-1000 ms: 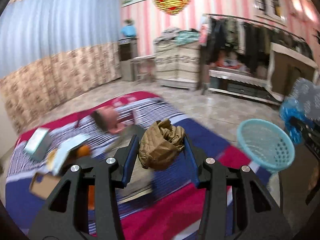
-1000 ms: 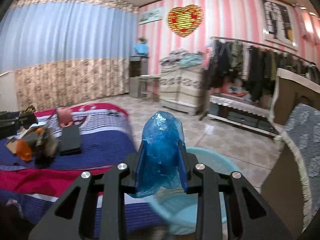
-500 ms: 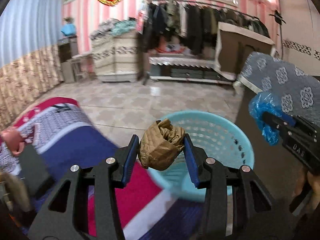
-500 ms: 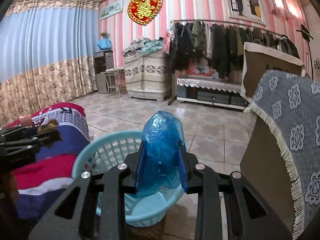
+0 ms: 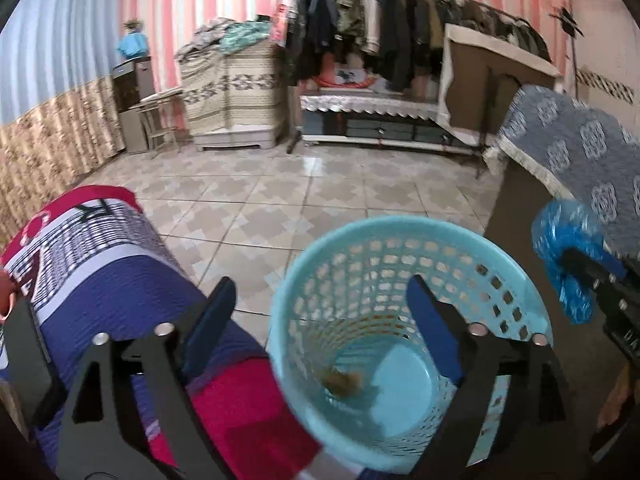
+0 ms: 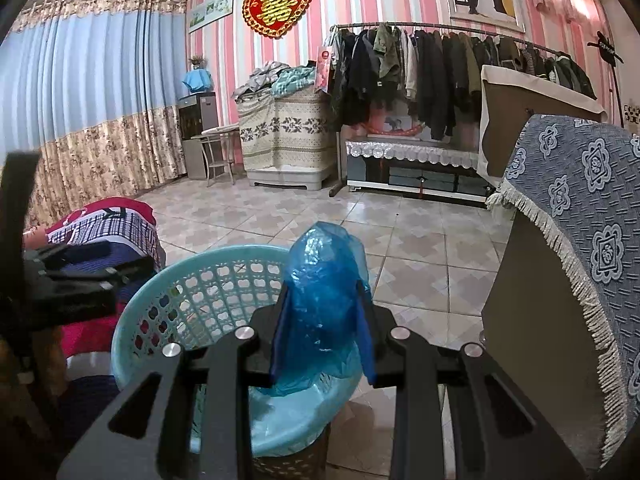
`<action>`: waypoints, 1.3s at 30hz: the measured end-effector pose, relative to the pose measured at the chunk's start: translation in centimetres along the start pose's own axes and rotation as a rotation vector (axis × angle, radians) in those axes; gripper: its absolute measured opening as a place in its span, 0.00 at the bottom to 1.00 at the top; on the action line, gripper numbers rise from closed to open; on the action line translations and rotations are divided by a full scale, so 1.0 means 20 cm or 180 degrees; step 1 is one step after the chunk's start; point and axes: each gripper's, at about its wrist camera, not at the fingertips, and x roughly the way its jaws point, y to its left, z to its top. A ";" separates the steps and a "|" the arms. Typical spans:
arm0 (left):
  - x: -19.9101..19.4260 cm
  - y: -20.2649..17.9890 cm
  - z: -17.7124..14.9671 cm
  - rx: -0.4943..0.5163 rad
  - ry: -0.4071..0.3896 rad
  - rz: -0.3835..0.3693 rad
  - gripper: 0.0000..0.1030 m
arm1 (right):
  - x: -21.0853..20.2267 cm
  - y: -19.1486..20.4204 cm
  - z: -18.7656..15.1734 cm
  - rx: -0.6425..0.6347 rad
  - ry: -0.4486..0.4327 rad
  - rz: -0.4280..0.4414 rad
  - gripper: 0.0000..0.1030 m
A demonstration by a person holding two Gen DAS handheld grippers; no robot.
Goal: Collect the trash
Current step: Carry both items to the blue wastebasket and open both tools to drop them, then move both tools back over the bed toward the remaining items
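Note:
A light-blue plastic mesh basket point(image 5: 400, 224) stands on the floor by the bed. My left gripper point(image 5: 320, 312) hangs over its mouth, its jaws opening wide with nothing between them. A crumpled brown wad point(image 5: 342, 380) lies on the basket's bottom. My right gripper point(image 6: 324, 292) is shut on a crumpled blue plastic bag point(image 6: 320, 256), held above the basket's point(image 6: 200, 256) near right rim. The left wrist view shows that blue bag point(image 5: 568, 240) at the right, just outside the rim.
A bed with a red, blue and striped blanket point(image 5: 100, 280) lies left of the basket. Furniture draped in a blue-grey patterned cloth point(image 6: 580, 220) stands close on the right. Beyond are tiled floor point(image 6: 400, 220) and a clothes rack point(image 6: 440, 60).
My left gripper swung from over the bed to above the basket and opened; the brown wad dropped in. My right gripper carried the blue bag closer to the basket's rim.

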 end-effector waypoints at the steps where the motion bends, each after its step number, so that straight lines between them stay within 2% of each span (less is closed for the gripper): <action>1: -0.02 0.03 0.01 -0.0043 -0.0037 0.0041 0.90 | 0.01 0.01 0.00 0.0002 0.0000 0.0010 0.29; 6: -0.13 0.17 0.01 -0.0117 -0.0188 0.0360 0.95 | 0.06 0.11 0.01 -0.0047 -0.0006 0.0057 0.29; 10: -0.21 0.30 -0.02 -0.0351 -0.0198 0.0413 0.95 | 0.13 0.15 0.03 0.0029 0.0033 0.0092 0.29; 15: -0.29 0.36 -0.07 -0.0311 -0.0268 0.0648 0.95 | 0.23 0.21 0.03 0.0067 0.0166 0.0097 0.30; 16: -0.31 0.36 -0.08 -0.0296 -0.0283 0.0697 0.95 | 0.25 0.22 0.02 0.0046 0.0200 0.0080 0.35; 19: -0.36 0.38 -0.09 -0.0305 -0.0303 0.0720 0.95 | 0.28 0.25 0.01 0.0026 0.0261 0.0182 0.75; 22: -0.42 0.40 -0.10 -0.0336 -0.0345 0.0779 0.95 | 0.26 0.30 0.01 -0.0124 0.0253 0.0128 0.78; 28: -0.50 0.45 -0.11 -0.0393 -0.0385 0.0831 0.95 | 0.19 0.30 0.02 -0.0150 0.0152 0.0076 0.94; 39: -0.67 0.57 -0.14 -0.0534 -0.0474 0.0950 0.95 | 0.03 0.37 0.10 -0.0246 0.0005 0.0020 0.96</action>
